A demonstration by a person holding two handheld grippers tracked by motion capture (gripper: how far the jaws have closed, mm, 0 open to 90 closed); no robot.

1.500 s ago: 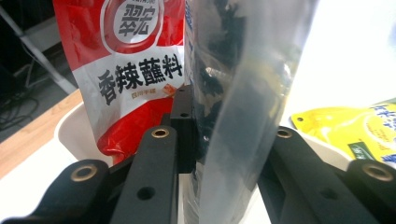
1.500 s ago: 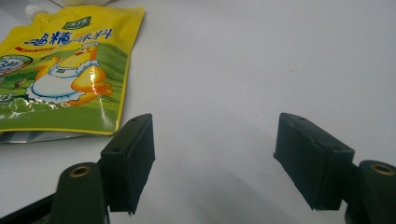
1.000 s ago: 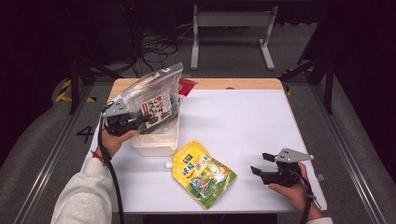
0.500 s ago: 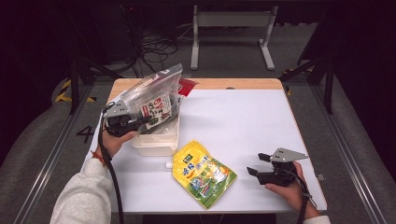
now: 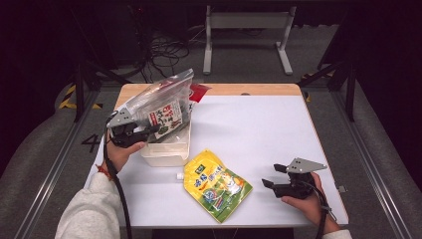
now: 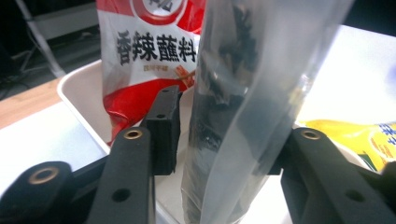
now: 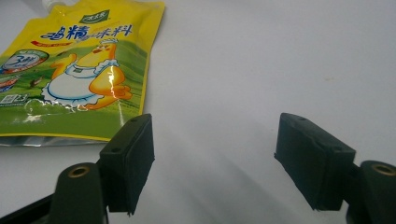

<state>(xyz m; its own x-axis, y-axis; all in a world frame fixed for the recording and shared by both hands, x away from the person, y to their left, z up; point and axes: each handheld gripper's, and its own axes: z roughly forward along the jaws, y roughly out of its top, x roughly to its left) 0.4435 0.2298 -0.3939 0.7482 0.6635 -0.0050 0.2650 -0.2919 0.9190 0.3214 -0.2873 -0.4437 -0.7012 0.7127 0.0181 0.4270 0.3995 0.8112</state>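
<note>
A clear plastic bag (image 5: 159, 102) with dark contents stands tilted in a white bin (image 5: 171, 149) at the table's left. My left gripper (image 5: 149, 130) is at the bag's lower edge. In the left gripper view the bag (image 6: 243, 93) stands between the jaws of this gripper (image 6: 224, 135), which have just been opening. A gap shows between the left pad (image 6: 163, 126) and the plastic. A red and white packet (image 6: 149, 56) stands behind it in the bin (image 6: 81, 88). My right gripper (image 5: 269, 175) rests open near the front right, with nothing between its jaws (image 7: 215, 158).
A yellow and green pouch (image 5: 216, 184) lies flat on the white table (image 5: 259, 129) between the two hands, its lower corner just left of the right gripper's jaws (image 7: 79, 70). A red corner of a packet (image 5: 199, 92) sticks out behind the bin.
</note>
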